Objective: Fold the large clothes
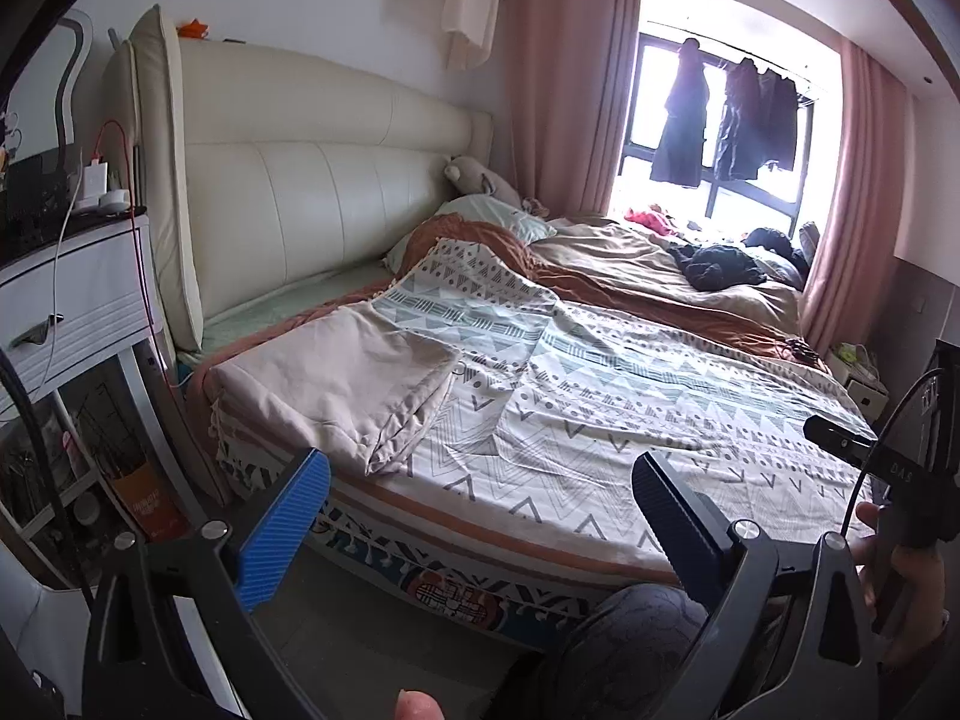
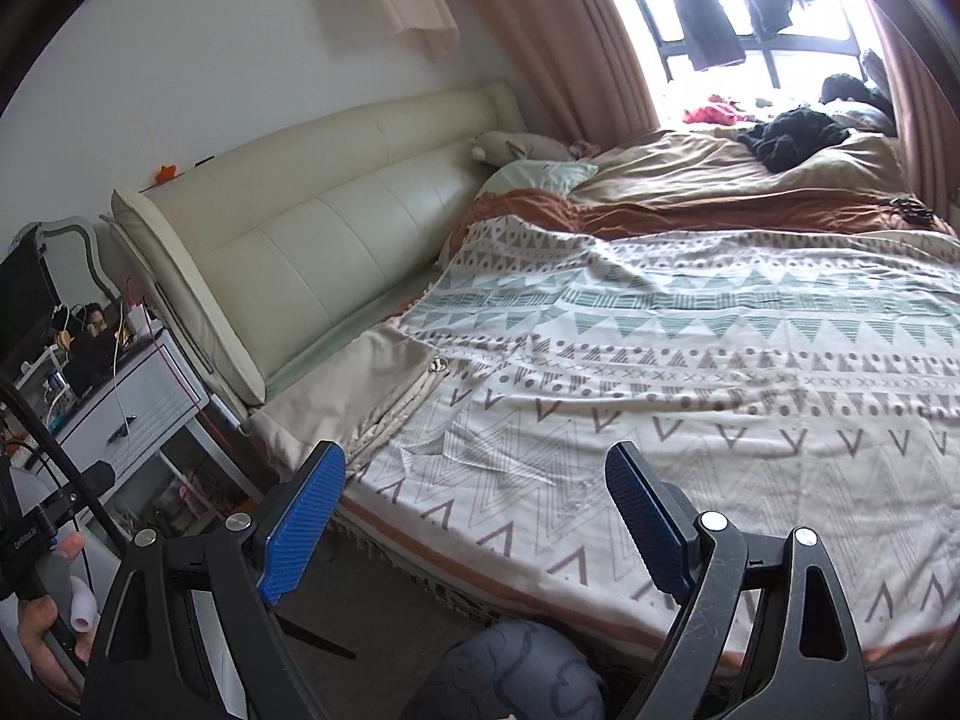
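- The left gripper [image 1: 480,516] hangs off the near edge of the bed [image 1: 468,531], jaws spread wide with nothing between them.
- The right gripper [image 2: 474,516] is at that same near edge, jaws likewise released and empty.
- A patterned sheet [image 1: 630,396] lies spread across the bed's near half.
- A folded beige cloth [image 1: 342,384] rests on the bed's near corner, beside the headboard [image 1: 312,204], partly overlapping the sheet.
- Dark clothes [image 1: 717,264] sit crumpled at the bed's far, window side.

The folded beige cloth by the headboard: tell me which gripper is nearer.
Left, probably. The left gripper hangs just short of the beige cloth; the right gripper sits further toward the window side.
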The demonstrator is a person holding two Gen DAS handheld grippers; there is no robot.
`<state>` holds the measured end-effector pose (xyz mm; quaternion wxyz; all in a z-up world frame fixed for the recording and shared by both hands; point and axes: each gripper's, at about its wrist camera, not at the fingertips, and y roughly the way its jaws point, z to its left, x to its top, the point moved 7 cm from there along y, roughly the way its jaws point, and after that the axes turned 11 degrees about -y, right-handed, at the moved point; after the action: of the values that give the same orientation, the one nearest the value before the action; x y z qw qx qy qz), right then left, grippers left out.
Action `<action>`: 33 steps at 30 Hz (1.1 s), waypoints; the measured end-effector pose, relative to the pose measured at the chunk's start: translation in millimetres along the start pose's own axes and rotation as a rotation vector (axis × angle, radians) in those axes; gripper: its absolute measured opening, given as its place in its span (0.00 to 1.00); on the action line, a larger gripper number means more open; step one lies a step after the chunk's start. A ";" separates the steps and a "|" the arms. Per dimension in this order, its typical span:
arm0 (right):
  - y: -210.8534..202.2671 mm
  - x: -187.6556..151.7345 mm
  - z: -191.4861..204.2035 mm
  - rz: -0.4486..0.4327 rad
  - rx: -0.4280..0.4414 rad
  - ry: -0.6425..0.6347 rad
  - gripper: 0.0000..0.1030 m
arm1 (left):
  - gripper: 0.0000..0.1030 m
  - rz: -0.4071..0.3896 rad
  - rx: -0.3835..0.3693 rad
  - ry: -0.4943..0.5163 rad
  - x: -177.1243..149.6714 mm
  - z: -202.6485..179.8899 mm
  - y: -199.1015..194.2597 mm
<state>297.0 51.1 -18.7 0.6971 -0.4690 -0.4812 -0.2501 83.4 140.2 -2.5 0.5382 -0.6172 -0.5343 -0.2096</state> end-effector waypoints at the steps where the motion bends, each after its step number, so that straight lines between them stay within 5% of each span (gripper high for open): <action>1: -8.6 -4.8 -0.9 -0.009 -0.015 -0.003 0.85 | 1.00 -0.007 -0.008 0.007 -4.2 -3.5 -5.8; 7: -46.5 -30.9 3.2 -0.028 -0.089 -0.040 0.85 | 1.00 -0.037 -0.035 0.044 -25.8 -18.8 -30.2; 17: -97.3 -59.8 16.1 -0.061 -0.091 -0.060 0.85 | 1.00 -0.053 -0.097 0.050 -56.4 -32.6 -58.5; 33: -121.4 -77.1 16.0 -0.050 -0.066 -0.022 0.85 | 1.00 -0.069 -0.093 0.063 -68.7 -33.2 -74.9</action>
<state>161.1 4.7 -36.8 0.6694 -0.4822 -0.4920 -0.2780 4.2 69.6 -15.7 0.5182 -0.6159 -0.5276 -0.2717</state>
